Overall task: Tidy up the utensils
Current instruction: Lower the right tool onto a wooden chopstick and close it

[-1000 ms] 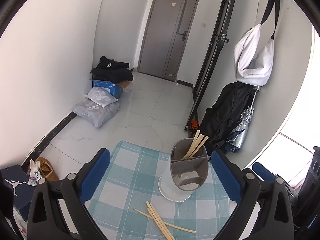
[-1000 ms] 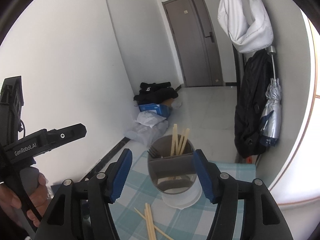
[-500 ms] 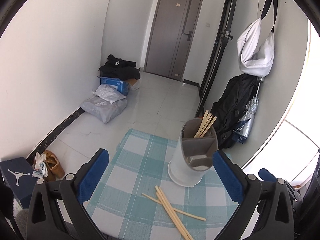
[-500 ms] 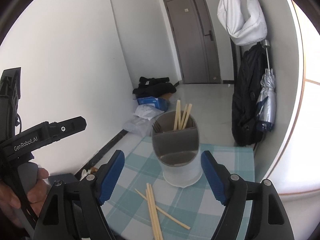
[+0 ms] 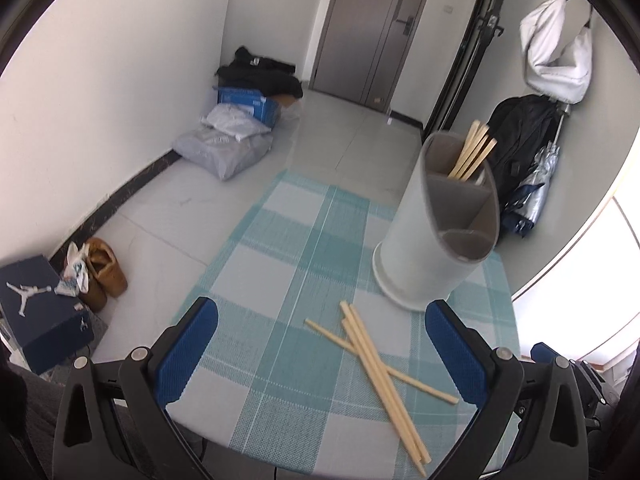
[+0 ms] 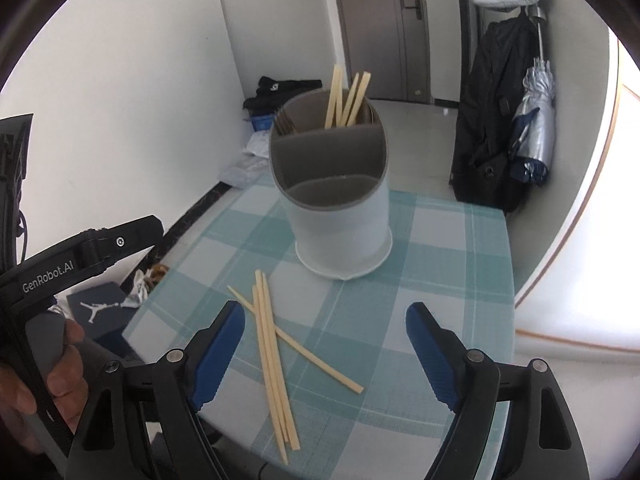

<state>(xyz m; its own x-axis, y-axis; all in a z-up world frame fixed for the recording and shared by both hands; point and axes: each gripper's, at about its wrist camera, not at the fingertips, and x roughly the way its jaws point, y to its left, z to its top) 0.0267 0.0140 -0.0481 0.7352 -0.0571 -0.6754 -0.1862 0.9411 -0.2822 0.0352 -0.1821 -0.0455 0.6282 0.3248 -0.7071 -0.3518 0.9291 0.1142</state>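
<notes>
A grey-and-white utensil holder (image 5: 436, 240) (image 6: 340, 216) stands on the table with the teal checked cloth (image 5: 280, 240) (image 6: 440, 260). Its back compartment holds chopsticks (image 5: 472, 152) (image 6: 344, 96), and a fork (image 6: 282, 122) shows beside them. Several loose chopsticks (image 5: 376, 368) (image 6: 272, 344) lie crossed on the cloth in front of the holder. My left gripper (image 5: 320, 316) hovers open above them with nothing between its fingers. My right gripper (image 6: 326, 314) hangs over the same spot; its jaws are opening, with nothing between them.
A hand (image 6: 60, 380) holds the left gripper's body at the left of the right wrist view. On the floor are a dark shoe box (image 5: 36, 312), brown shoes (image 5: 104, 272) and bags (image 5: 224, 148). A backpack (image 6: 492, 120) and umbrella (image 6: 534, 120) stand at the right wall.
Both grippers have sunk toward the table, so the holder and loose chopsticks look nearer and larger. The right gripper's jaws have spread wider.
</notes>
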